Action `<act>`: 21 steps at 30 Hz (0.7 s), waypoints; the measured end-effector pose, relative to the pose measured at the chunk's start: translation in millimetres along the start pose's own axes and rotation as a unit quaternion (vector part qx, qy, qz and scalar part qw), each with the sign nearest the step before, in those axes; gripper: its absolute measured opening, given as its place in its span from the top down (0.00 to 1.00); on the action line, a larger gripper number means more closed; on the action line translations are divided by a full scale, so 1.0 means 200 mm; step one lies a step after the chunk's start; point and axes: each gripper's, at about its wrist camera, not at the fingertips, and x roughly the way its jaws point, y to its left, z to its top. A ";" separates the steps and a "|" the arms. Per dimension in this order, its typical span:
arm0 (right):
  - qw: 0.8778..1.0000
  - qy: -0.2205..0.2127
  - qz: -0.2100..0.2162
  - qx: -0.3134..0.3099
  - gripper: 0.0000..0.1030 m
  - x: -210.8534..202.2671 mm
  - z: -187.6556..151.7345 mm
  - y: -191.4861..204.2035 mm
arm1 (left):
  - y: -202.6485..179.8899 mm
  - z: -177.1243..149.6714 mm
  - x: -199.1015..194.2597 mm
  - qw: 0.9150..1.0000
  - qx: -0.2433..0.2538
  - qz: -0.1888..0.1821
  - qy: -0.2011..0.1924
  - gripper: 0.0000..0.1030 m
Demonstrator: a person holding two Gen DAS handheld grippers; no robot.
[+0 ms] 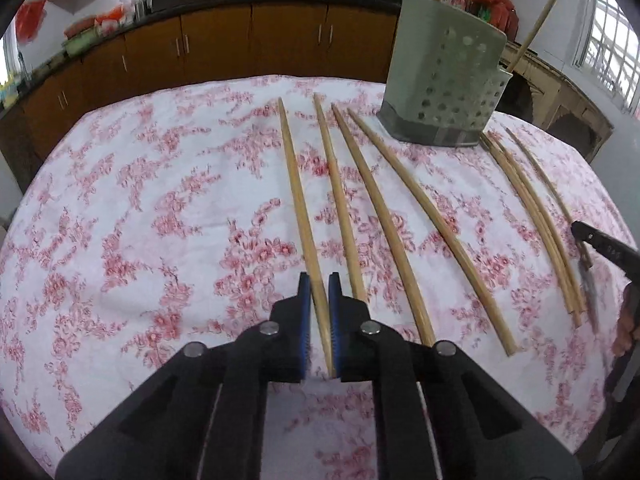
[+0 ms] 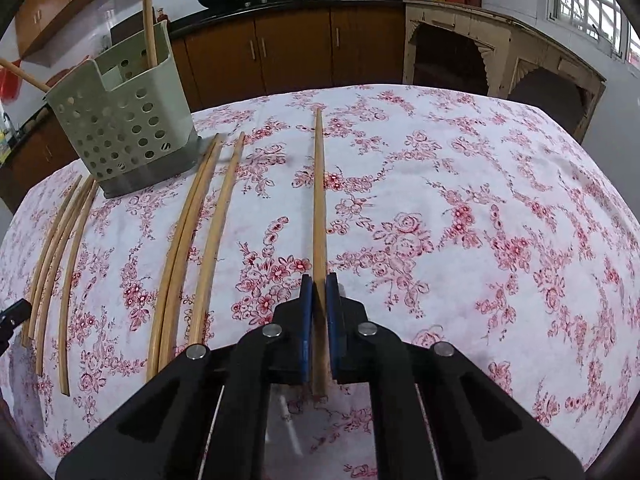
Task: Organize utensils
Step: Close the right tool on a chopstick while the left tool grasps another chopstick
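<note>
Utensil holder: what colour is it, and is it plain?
Pale grey-green holder with round holes and a darker grey base, clearest in the right wrist view.

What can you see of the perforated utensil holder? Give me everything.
The utensil holder is a pale grey-green, plastic-looking caddy with rows of round holes in its walls, a stepped rim higher at the back, and a darker grey base. It stands upright on the floral tablecloth, beyond the loose chopsticks lying on the cloth. Two chopsticks already stand in it, leaning out above the rim. Neither gripper touches it.
</note>
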 end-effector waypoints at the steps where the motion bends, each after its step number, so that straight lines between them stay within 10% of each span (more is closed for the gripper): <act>1: 1.000 0.000 0.000 -0.001 0.93 0.00 0.01 0.00 | 0.00 0.01 0.01 1.000 0.002 0.005 0.000 0.91; 21: 1.000 -0.007 0.000 0.006 0.92 0.04 0.04 -0.02 | 0.10 0.07 0.05 1.000 -0.022 -0.003 -0.012 0.90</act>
